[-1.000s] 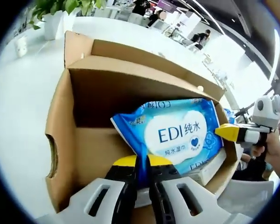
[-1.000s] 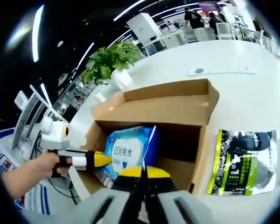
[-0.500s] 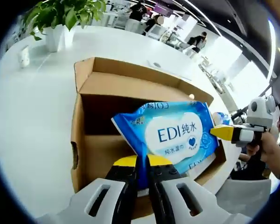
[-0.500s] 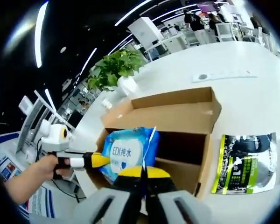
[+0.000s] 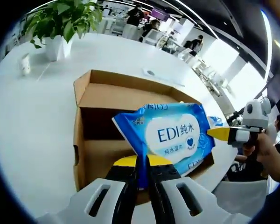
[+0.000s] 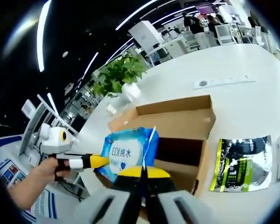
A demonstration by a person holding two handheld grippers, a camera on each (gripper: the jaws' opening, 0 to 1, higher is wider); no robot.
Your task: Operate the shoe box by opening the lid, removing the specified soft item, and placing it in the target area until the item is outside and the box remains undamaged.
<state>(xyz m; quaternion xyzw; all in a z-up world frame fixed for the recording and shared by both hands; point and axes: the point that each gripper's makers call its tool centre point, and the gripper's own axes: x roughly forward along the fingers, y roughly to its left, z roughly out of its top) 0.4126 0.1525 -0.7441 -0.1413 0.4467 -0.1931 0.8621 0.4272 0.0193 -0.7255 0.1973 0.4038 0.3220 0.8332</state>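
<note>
Above the open box (image 5: 130,116) on the white desk (image 5: 32,121) | left gripper (image 5: 142,163) and right gripper (image 6: 142,171) were clamped on wipes pack (image 5: 170,135) | lid open, pack lifted out | placing remained

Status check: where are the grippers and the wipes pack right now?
Left gripper and right gripper both shut on the wipes pack, one at each end. Pack held above the open box. Black-and-green pouch lies on the table beside the box.

The wipes pack (image 5: 170,135) hides most of the shoe box (image 5: 91,140) interior behind it. Beyond the box, distant people and furniture are too small and blurred to tell apart.
</note>
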